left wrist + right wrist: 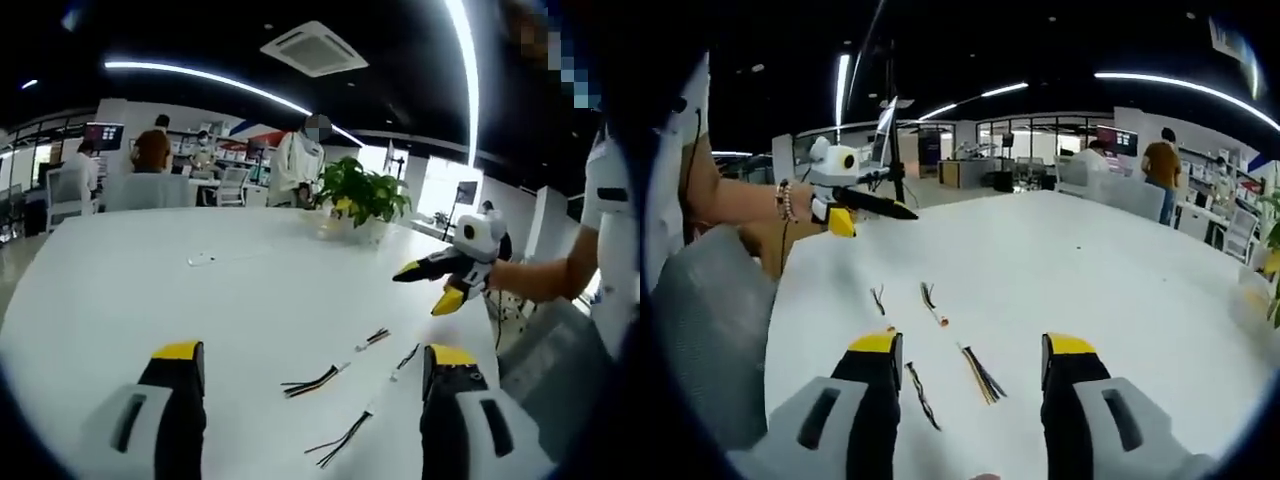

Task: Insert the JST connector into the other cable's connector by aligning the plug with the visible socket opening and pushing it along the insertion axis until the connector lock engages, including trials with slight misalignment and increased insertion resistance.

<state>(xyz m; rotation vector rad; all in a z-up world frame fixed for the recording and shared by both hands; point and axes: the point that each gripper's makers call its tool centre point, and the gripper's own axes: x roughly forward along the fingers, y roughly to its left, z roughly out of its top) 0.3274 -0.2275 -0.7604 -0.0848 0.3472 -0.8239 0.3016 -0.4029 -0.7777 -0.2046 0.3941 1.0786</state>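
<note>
Two short cables lie on the white table [150,290], each a bundle of black and yellow wires with a small pale connector partway along. In the left gripper view one cable [325,377] lies between my jaws and the second cable [352,430] sits nearer the right jaw. My left gripper [315,365] hovers open above them, holding nothing. My right gripper [440,282] comes in from the right, above the table, jaws apart. In the right gripper view, cable [980,375] and cable [920,395] lie between the jaws of my open right gripper [973,352]; the left gripper [862,208] hangs at far left.
A potted plant [360,195] stands at the table's far side, and a small white item [200,260] lies mid-table. A grey chair [545,355] sits at the table's near edge beside the person. Chairs and several people are in the office beyond.
</note>
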